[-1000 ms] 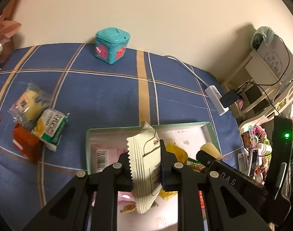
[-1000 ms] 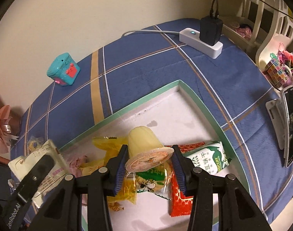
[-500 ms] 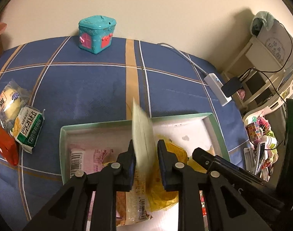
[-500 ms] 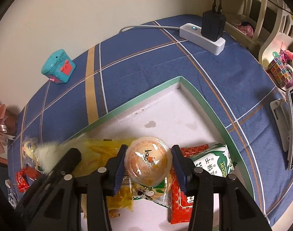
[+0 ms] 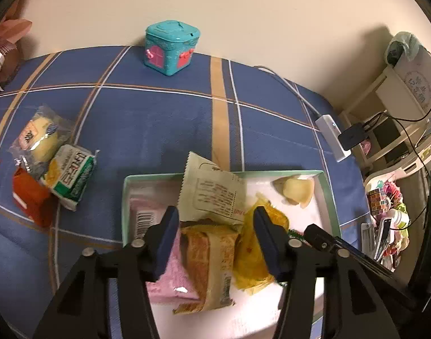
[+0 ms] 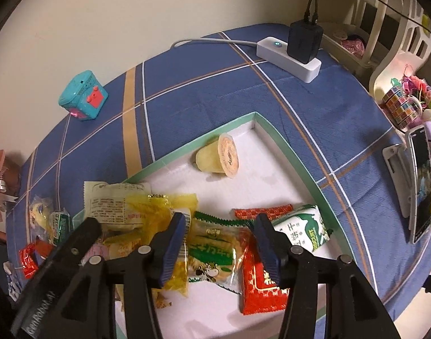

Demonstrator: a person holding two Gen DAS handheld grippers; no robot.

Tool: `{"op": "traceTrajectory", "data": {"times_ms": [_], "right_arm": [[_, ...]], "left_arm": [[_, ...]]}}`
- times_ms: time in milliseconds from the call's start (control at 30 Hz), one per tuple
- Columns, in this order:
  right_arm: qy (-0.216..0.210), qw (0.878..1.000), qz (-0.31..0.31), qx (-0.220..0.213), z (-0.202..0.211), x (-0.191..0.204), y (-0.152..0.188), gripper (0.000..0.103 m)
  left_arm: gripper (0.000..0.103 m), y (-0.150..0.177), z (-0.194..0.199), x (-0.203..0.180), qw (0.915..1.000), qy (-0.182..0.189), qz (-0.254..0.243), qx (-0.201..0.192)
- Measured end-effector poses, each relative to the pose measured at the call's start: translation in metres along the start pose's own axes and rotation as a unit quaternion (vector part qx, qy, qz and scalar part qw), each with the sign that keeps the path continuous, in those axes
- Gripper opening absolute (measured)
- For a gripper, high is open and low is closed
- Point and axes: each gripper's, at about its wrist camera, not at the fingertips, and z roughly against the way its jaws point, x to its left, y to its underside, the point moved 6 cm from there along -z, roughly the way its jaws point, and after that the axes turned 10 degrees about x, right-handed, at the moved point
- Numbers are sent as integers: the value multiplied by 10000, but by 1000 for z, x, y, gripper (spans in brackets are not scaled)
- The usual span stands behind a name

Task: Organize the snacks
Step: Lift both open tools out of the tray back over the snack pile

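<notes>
the green-and-white biscuit pack (image 6: 303,230) reads "biscuit"; other print is illegible.

I see a plain cream wall (image 5: 243,22) across the top of the frame, dim warm light, a blue plaid cloth (image 5: 164,118) over the surface, and a white shelf unit (image 6: 385,28) at upper right.

Left gripper (image 5: 214,236) and right gripper (image 6: 220,244) point steeply down, jaws just opened, apparently empty.
</notes>
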Motion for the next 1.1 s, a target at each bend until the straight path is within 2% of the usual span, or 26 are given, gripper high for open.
{"op": "traceTrajectory", "data": {"times_ms": [33, 133, 233, 400, 467, 667, 833, 1100], "right_arm": [[21, 10000, 8, 10, 1, 0, 1, 57], [85, 9999, 48, 27, 4, 0, 5, 63], [178, 9998, 90, 50, 5, -1, 10, 67], [346, 9993, 114, 109, 5, -6, 17, 76], [406, 9990, 141, 103, 6, -8, 19, 79], [511, 9985, 162, 77, 10, -10, 25, 87], [573, 9981, 214, 89, 11, -7, 33, 95], [580, 9980, 246, 99, 17, -2, 45, 100]], "left_arm": [[65, 1, 1, 1, 10000, -35, 13, 24], [68, 5, 4, 7, 9998, -179, 48, 85], [80, 8, 3, 14, 9992, -321, 126, 176], [85, 14, 2, 27, 9976, -618, 200, 257], [94, 16, 2, 30, 9969, -712, 185, 262], [98, 24, 5, 43, 9947, -980, 184, 259], [100, 32, 14, 53, 9941, -1039, 231, 198], [103, 44, 26, 64, 9921, -1225, 206, 192]]}}
